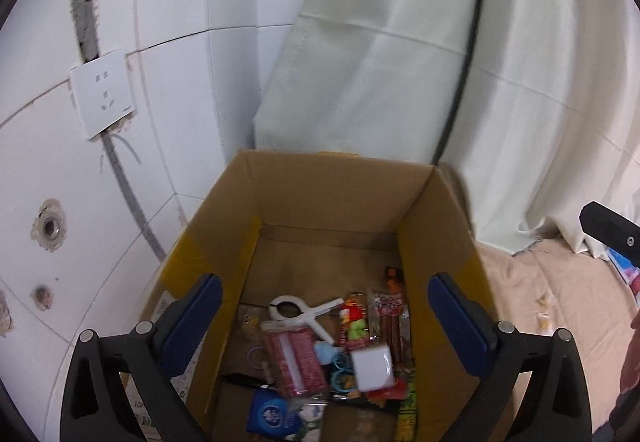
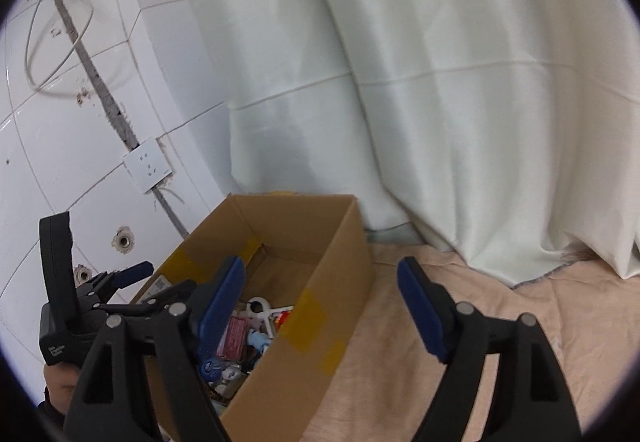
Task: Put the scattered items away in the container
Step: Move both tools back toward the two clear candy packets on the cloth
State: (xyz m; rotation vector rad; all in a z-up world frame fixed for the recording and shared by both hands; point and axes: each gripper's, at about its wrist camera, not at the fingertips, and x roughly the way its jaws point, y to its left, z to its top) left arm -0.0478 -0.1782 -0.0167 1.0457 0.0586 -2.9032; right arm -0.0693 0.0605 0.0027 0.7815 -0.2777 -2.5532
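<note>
White tiled wall with a wall socket (image 1: 103,93) stands at left, pale curtain (image 2: 440,81) behind. On the beige cloth (image 2: 460,322), the cardboard box (image 1: 436,242) holds a white clip (image 1: 298,312), snack packets (image 1: 372,318) and a white cube (image 1: 372,366). Left gripper (image 1: 324,326) hovers above the box, jaws wide apart, empty. Right gripper (image 2: 320,306) points forward over the box's right wall, jaws spread, empty.

Both grippers' fingers spread (empty)
</note>
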